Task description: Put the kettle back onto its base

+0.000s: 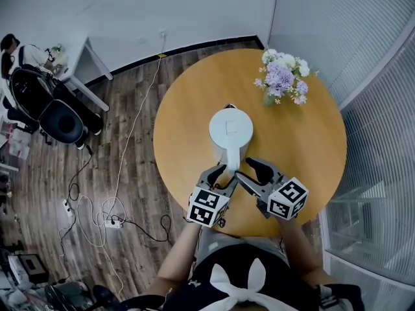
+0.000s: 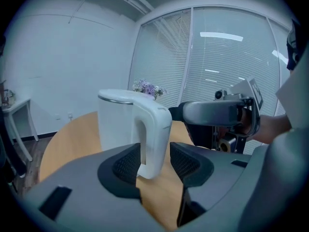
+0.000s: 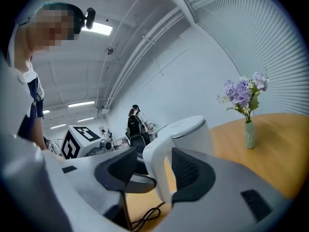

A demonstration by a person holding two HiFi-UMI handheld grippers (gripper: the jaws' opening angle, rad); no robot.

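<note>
**Two open grippers crowd one handle**

Both grippers stand spread around the kettle's handle (image 2: 154,129), neither pinching it. The left gripper (image 2: 153,161) has the handle's lower end between its pads with a clear gap on one side. The right gripper (image 3: 154,170) straddles the handle too, with room at its left pad, while its right pad looks very close to the plastic.

The main risk, as I judge it, is a snag. If either gripper draws off sideways or at an angle, a pad could catch the handle and drag, turn or tip the kettle. The two tools are also close together, so one could knock the other into it. A backward pull along the jaws looks safer.

The kettle (image 1: 231,129) is white, with a flat lid and a thick loop handle pointing toward the person. It stands upright on the round table (image 1: 311,167), well in from the edge, with the vase (image 1: 283,76) beyond it. Its foot is hidden in every view, so I cannot tell whether it sits squarely on the base.
</note>
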